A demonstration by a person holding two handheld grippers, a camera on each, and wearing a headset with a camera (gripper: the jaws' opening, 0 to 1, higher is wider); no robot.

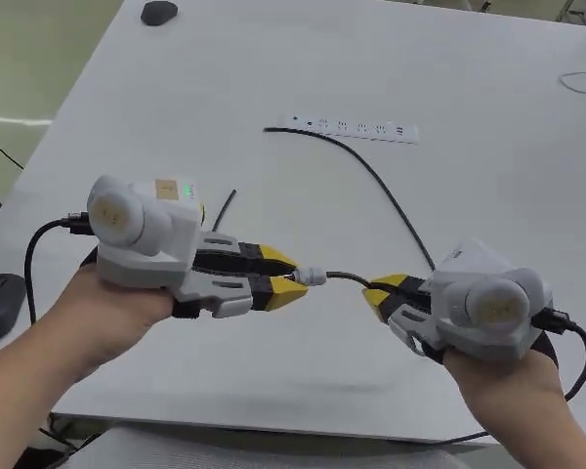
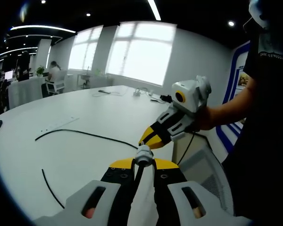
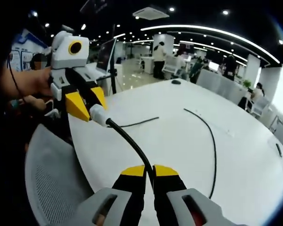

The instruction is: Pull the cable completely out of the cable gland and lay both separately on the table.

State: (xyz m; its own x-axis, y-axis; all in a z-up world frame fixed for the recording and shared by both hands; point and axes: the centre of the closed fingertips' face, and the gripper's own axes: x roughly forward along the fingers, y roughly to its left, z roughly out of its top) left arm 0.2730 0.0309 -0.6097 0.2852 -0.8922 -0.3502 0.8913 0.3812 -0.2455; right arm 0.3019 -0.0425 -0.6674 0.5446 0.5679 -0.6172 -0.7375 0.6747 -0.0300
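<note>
From where I stand, the small white cable gland (image 1: 313, 277) is held above the near edge of the bench (image 1: 488, 195). The left gripper (image 1: 291, 283) comes in from nine o'clock with its jaws clamped on it. The black cable (image 1: 347, 278) leaves the gland toward three o'clock and runs into the right gripper (image 1: 376, 291), whose jaws are closed tight on it a short way from the gland. The cable looks light, bendy and smooth-skinned, so I'd guess it could slip. Gripping it close to the gland, as here, should keep the pull straight. The gland looks like hard plastic, safe to squeeze. A power strip (image 1: 356, 128) lies toward twelve o'clock.
</note>
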